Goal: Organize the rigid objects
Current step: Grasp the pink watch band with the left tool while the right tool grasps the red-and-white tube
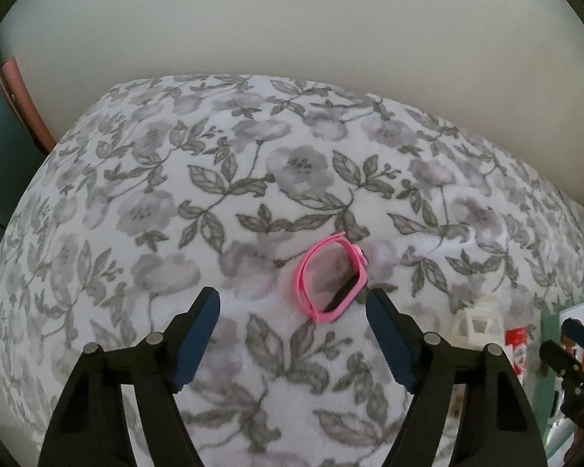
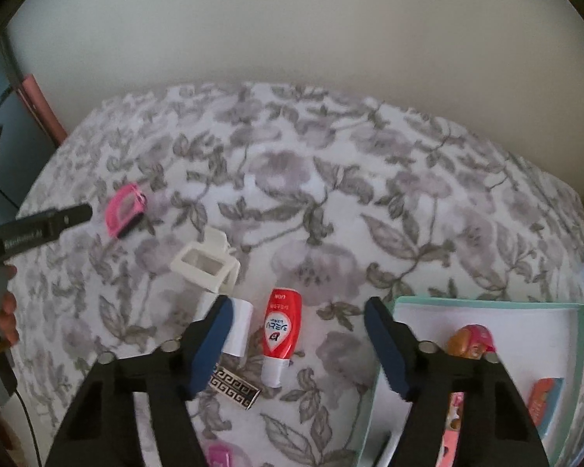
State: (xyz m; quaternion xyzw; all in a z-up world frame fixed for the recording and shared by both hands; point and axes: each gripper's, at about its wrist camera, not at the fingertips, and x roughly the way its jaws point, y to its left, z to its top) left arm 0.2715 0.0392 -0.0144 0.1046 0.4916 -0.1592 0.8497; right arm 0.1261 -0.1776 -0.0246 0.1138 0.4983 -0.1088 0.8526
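Note:
A pink watch lies on the floral cloth, just ahead of my left gripper, which is open and empty, its right finger close to the watch. The watch also shows in the right wrist view at far left, beside the left gripper's finger. My right gripper is open and empty above a red tube with a white cap. A white hair clip, a white box and a black patterned bar lie left of the tube.
A mint-rimmed white box at the right holds a brown-and-pink toy figure and an orange item. A pink item lies at the bottom edge. The white wall rises behind the bed. The hair clip and tube show at right.

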